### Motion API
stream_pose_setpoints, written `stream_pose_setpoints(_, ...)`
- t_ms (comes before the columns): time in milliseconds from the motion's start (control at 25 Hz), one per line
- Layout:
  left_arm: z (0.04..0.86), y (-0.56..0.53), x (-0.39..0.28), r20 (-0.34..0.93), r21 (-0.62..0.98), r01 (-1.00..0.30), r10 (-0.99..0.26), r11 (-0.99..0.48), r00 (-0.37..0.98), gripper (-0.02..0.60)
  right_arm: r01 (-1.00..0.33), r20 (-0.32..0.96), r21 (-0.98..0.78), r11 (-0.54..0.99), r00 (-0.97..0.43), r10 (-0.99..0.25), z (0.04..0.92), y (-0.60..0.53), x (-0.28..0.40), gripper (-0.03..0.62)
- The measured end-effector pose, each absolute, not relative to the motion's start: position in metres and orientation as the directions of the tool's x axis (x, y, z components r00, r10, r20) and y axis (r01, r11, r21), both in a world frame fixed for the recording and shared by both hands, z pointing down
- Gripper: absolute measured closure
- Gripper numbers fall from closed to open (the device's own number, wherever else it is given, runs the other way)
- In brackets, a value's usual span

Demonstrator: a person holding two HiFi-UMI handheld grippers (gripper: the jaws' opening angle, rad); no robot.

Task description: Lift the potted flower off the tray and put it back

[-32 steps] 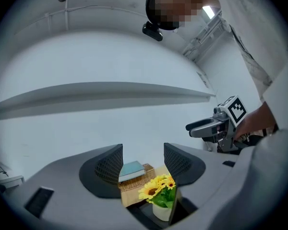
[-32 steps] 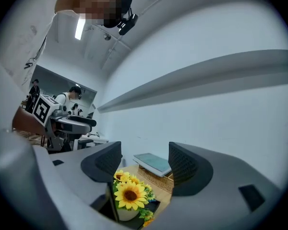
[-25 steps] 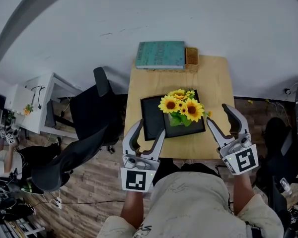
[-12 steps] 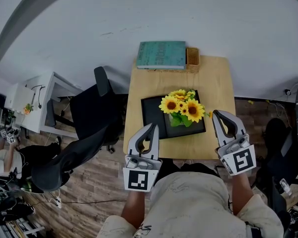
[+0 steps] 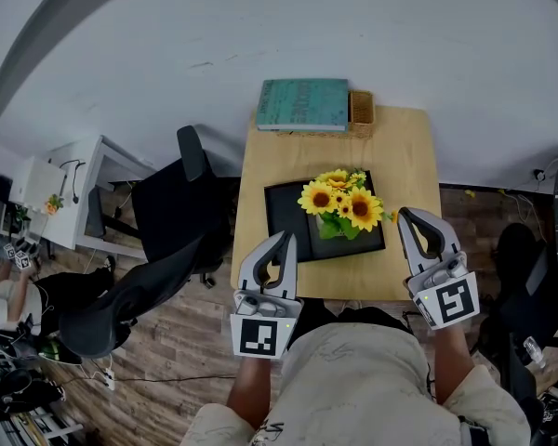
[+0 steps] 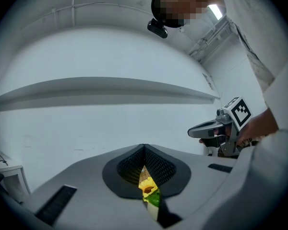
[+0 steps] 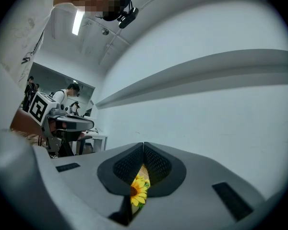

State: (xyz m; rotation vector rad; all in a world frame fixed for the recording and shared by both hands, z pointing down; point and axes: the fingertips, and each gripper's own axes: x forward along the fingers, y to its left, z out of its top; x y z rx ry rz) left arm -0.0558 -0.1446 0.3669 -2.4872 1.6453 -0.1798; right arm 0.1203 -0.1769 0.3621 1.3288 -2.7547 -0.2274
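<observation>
Teal hardback book (image 5: 302,103), top centre: cover print too small to read. Potted yellow sunflower bunch (image 5: 339,203): stands on black rectangular tray (image 5: 279,214), mid-frame, on light wooden table (image 5: 409,147). Left gripper (image 5: 285,239) and right gripper (image 5: 405,216): jaws pressed together, empty, either side of the tray's lower edge.

A big white wall (image 5: 279,26) stands behind the small wooden table (image 5: 405,142). A black chair (image 5: 163,240) and a white desk (image 5: 70,189) sit on the brown wood floor (image 5: 167,360). A long lamp (image 7: 77,22) glows up high.
</observation>
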Motion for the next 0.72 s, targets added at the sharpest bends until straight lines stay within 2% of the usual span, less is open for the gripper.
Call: stream_pose_setpoints(720,0.3652,-0.1425,-0.0539,0.017,-0.194,-0.899,-0.918,-0.391,0.396,0.572,-0.767,0.028,0.174,0.618,-0.623,-0.782,0.3641,-0.1741,0.1215,0.577)
